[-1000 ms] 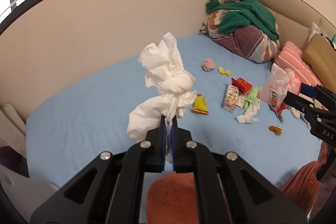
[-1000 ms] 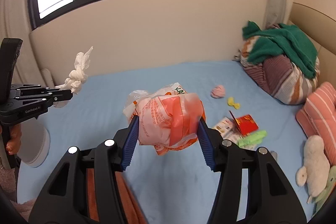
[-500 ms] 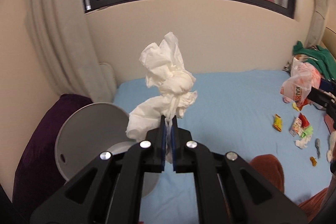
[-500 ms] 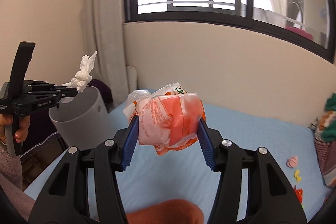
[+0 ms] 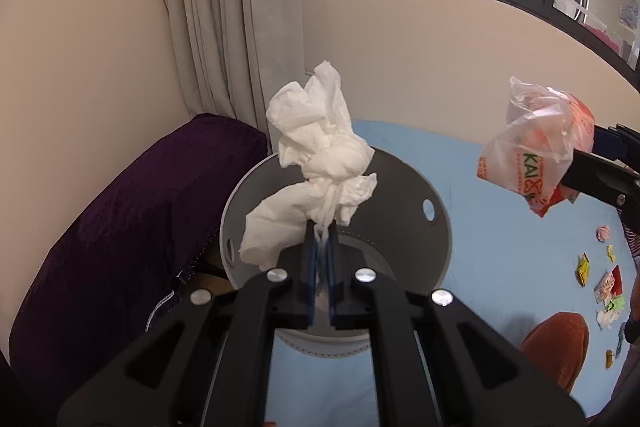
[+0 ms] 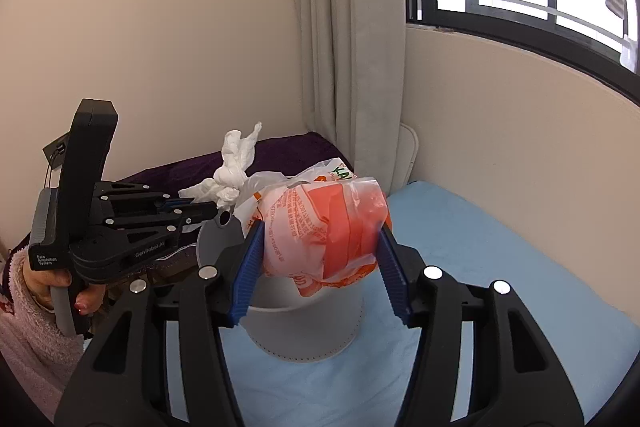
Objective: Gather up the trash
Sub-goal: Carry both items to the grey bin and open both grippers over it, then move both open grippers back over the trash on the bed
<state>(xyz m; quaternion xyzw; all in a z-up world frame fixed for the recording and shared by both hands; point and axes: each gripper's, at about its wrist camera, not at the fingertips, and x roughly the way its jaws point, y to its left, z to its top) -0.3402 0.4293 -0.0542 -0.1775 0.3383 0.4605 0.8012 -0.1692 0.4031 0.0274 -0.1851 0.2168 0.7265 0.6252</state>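
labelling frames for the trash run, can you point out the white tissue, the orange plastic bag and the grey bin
white tissue (image 5: 320, 155), left wrist view, on the crumpled middle of the wad
orange plastic bag (image 6: 324, 227), right wrist view, on its bulging front
grey bin (image 5: 400, 203), left wrist view, on the bare inner wall

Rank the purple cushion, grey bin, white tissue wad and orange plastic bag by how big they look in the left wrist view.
1. purple cushion
2. grey bin
3 and 4. white tissue wad and orange plastic bag: not ranked. The wad sits right at the camera, which inflates it.
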